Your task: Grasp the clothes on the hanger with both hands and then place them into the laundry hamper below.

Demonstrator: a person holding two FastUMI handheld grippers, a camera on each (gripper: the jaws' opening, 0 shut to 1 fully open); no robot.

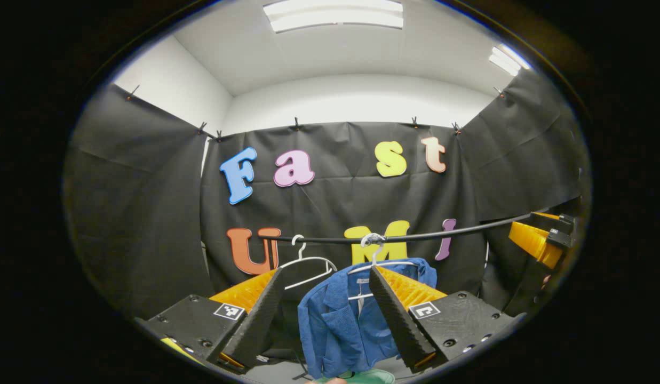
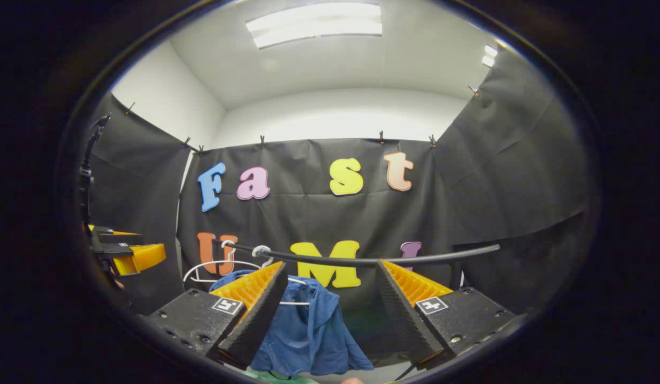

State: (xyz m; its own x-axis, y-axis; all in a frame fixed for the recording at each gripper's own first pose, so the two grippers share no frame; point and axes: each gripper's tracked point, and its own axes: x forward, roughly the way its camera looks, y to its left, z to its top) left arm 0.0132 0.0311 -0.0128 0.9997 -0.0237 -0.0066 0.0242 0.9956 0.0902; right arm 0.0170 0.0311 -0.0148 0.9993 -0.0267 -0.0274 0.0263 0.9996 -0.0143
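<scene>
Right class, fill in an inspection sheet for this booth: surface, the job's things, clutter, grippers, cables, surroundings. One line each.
Surface: pale floor strip at the bottom edge, mostly hidden.
Job's things: blue fabric jacket hangs on a white wire hanger from the black horizontal rail; green rim of the hamper shows below it.
Clutter: a second, empty white wire hanger on the rail.
Grippers: left gripper open, short of the jacket; right gripper open, nothing held.
Cables: a thin dark line near the floor, cannot tell what.
Surroundings: black cloth walls, white ceiling with light panels.
</scene>
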